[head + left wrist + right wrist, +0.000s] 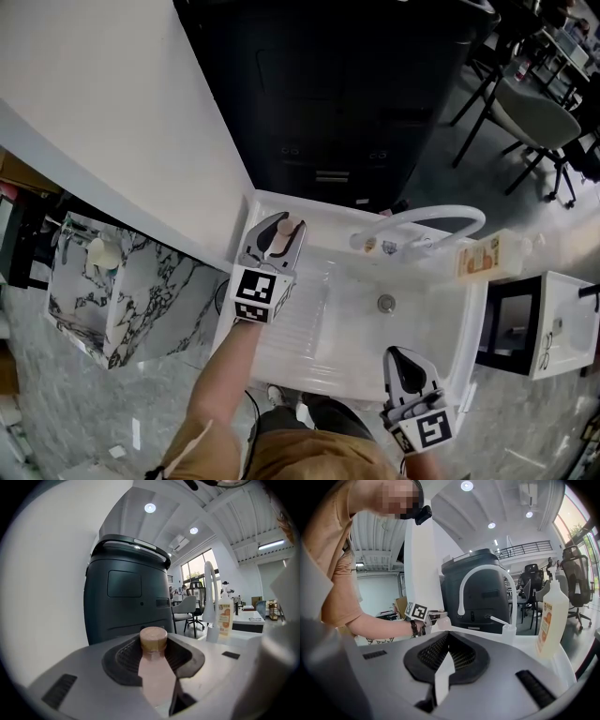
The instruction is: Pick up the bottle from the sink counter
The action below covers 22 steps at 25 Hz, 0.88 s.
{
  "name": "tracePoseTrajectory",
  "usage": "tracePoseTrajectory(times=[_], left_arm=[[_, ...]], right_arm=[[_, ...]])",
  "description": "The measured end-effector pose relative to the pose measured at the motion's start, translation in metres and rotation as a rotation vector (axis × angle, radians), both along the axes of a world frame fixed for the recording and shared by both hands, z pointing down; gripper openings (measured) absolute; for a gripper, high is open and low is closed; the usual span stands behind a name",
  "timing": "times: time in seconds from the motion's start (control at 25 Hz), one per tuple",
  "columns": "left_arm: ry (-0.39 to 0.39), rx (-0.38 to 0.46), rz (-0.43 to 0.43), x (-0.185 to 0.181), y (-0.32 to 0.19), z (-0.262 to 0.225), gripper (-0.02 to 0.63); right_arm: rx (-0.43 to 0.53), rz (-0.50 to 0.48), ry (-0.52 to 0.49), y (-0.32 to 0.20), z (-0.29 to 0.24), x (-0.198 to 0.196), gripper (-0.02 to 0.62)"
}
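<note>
- Left gripper (277, 232) has its jaws pinching the bottle (157, 672). They grip the pinkish body just under the tan cap, and the cap shows past the pads.
- The bottle sits at the sink's (319, 328) back left corner, in the jaws and leaning toward the dark unit (337, 84) behind the sink. We can't tell from the head view whether its base is clear of the counter.
- Right gripper (405, 358) has its jaws pressed together with nothing between them. It sits at the sink's front right edge and plays no part in this.
- We judge the step to be the lift-off, since the grip is already made.
- To do it well, we lift straight up from the sink corner and add no roll. The bottle is slim and smooth, so a twist could swivel it in the pads.
- We hold the squeeze constant. The grip is high on the body, so the base may swing if we jerk.
- We stay on the sink's left side. The faucet (441, 217) and soap bottle (486, 255) at the back right are well apart from the path.
- The wall is just beside the sink's left edge, so we watch the gripper body there.
- We keep the right gripper parked at the sink's front.
</note>
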<state>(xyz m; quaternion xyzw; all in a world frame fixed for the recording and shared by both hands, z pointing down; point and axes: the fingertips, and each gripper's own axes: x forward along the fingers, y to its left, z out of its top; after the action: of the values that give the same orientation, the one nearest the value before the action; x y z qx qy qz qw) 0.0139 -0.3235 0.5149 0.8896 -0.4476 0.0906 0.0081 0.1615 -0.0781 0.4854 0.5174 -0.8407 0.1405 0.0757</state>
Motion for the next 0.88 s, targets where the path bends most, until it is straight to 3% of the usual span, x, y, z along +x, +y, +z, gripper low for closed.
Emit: tracePoseTrajectory(times=[0.88], left_arm=[[0.007,0.037,0.056,-0.009,0.060,-0.062,0.127]], right_arm=[[0.081,-0.003,-0.006,0.022,-0.039,-0.026,0.000]])
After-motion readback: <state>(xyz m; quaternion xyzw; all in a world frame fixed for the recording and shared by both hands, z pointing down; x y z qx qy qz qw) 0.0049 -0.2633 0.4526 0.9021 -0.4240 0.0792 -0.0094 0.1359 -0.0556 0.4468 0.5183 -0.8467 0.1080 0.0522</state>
